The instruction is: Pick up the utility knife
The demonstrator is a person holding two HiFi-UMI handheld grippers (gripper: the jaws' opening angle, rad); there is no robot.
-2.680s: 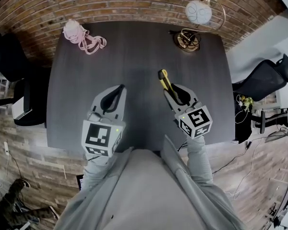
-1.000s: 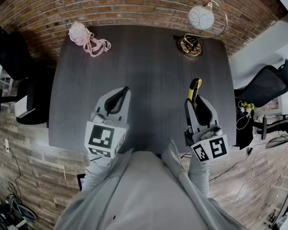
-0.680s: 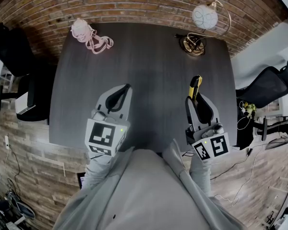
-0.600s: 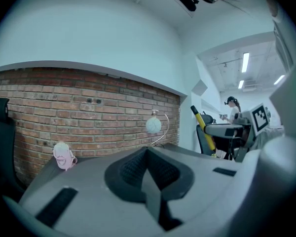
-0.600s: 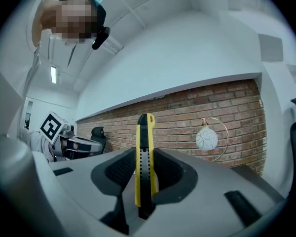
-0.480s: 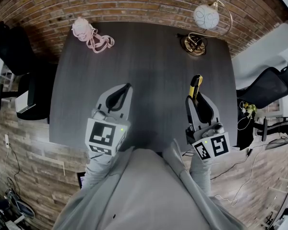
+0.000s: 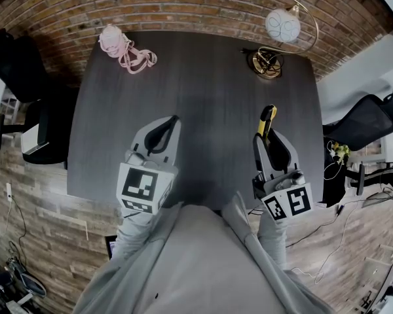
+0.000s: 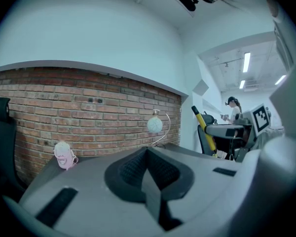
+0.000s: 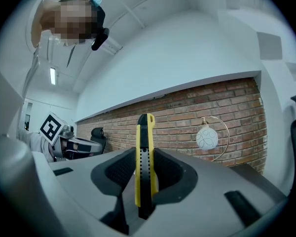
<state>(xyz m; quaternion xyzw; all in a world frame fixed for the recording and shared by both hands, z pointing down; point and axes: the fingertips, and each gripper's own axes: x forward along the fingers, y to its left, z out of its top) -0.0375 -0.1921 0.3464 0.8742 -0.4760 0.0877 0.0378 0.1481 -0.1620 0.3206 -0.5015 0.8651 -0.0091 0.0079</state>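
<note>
A yellow and black utility knife [image 9: 144, 167] stands upright between the jaws of my right gripper [image 9: 145, 179], which is shut on it. In the head view the knife [image 7: 267, 120] sticks out past the right gripper [image 7: 268, 138], held above the right part of the dark table [image 7: 196, 97]. My left gripper [image 7: 162, 131] hovers over the table's near left part with its jaws pressed together and nothing in them. In the left gripper view the left gripper [image 8: 147, 167] is shut, and the knife [image 8: 203, 128] shows far to the right.
A pink bundle of cord [image 7: 124, 48] lies at the table's far left corner. A gold-framed globe lamp [image 7: 278, 34] stands at the far right corner. Black office chairs [image 7: 370, 113] stand to the right and left of the table. A brick wall runs behind it.
Earlier the right gripper held the knife nearer the table's middle, tilted left; it has since swung right and toward me. Over the last second neither gripper has moved.
</note>
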